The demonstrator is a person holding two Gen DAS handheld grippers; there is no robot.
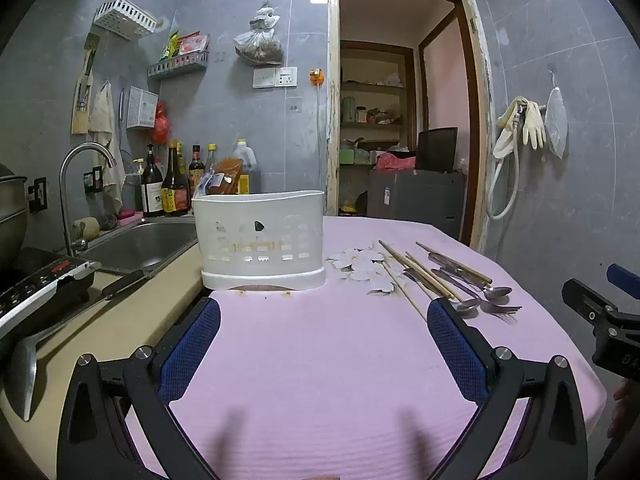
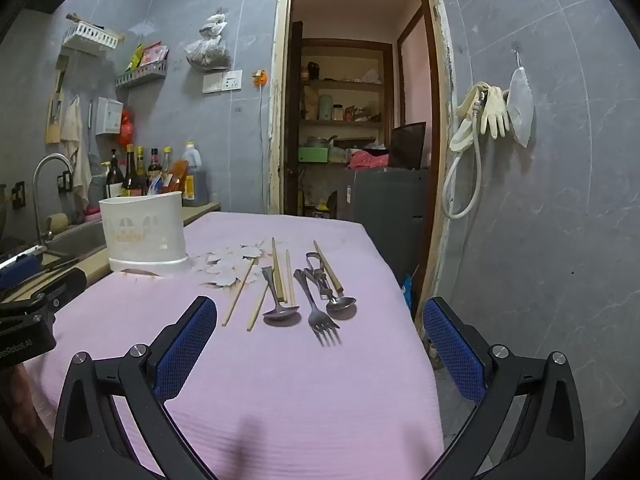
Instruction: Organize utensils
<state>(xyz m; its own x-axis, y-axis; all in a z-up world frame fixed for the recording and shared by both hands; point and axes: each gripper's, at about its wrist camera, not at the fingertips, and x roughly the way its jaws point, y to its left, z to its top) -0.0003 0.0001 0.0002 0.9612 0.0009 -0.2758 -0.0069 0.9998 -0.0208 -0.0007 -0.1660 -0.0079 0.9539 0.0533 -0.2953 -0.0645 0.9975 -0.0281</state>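
Note:
A white slotted utensil holder (image 1: 259,240) stands at the far left of the pink-covered table (image 1: 320,380); it also shows in the right wrist view (image 2: 144,232). Several wooden chopsticks (image 2: 278,270), two spoons (image 2: 280,312), a fork (image 2: 320,316) and another metal utensil lie side by side to its right. My left gripper (image 1: 324,320) is open and empty, above the cloth in front of the holder. My right gripper (image 2: 320,318) is open and empty, just short of the fork and spoons (image 1: 486,298).
A sink (image 1: 140,244) with a tap, sauce bottles (image 1: 168,184) and an induction cooker (image 1: 40,284) lie left of the table. A ladle (image 1: 24,372) rests on the counter. The table's right edge drops to the floor by an open doorway (image 2: 356,120).

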